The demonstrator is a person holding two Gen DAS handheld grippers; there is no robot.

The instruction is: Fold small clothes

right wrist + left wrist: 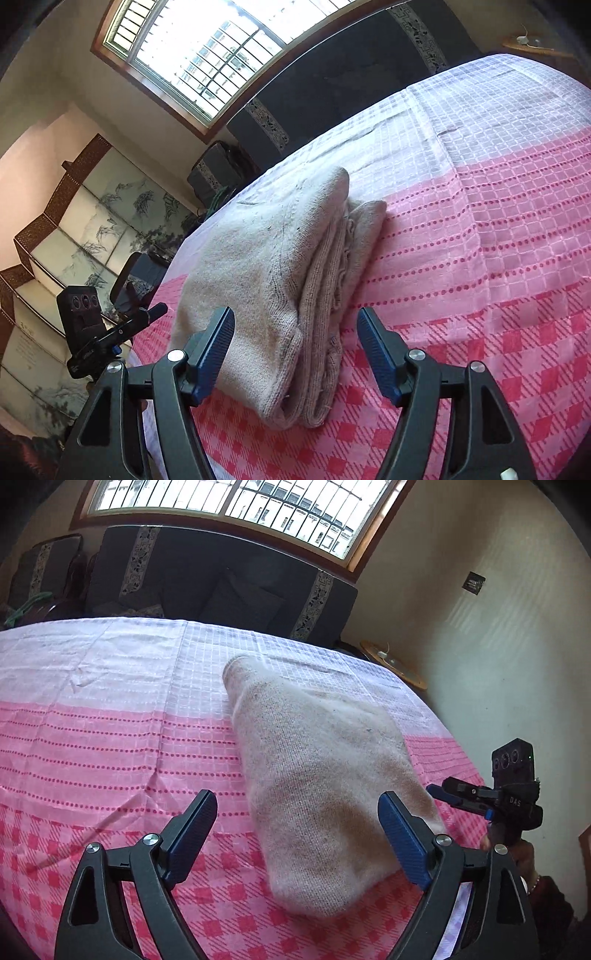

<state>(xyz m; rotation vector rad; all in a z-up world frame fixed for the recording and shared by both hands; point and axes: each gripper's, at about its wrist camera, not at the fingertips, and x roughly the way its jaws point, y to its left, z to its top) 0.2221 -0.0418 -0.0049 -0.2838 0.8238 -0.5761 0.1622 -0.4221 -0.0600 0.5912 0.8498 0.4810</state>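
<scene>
I have both claws spread wide and gripping nothing. My left claw (297, 829) hangs low over the near end of the folded beige knit garment (314, 775), its blue-padded fingers (402, 842) spread to either side of the bundle; the right-hand pad overlaps the garment's edge in this view, though I cannot tell whether it actually touches the wool. The garment lies on the surface, which is covered by a pink and white checked cloth (110, 738), and it runs away from me toward the paler, white-gridded part of that cloth.

From the right wrist view, my right claw (295, 345) sits just in front of the same folded garment (280, 266), fingers apart and framing its near end. Here I can see the stacked layers along the garment's side, several folds piled on one another, with a smaller fold poking out at the far end. The checked cloth (480, 258) stretches off to the right.

Each camera catches the other claw at the frame's edge: the right claw (476, 794) beside the garment's right side, the left claw (144, 314) to the garment's left. Behind the surface stand a dark sofa (221, 583) and a barred window (240, 506), and a painted folding screen (92, 229) stands off to the left.
</scene>
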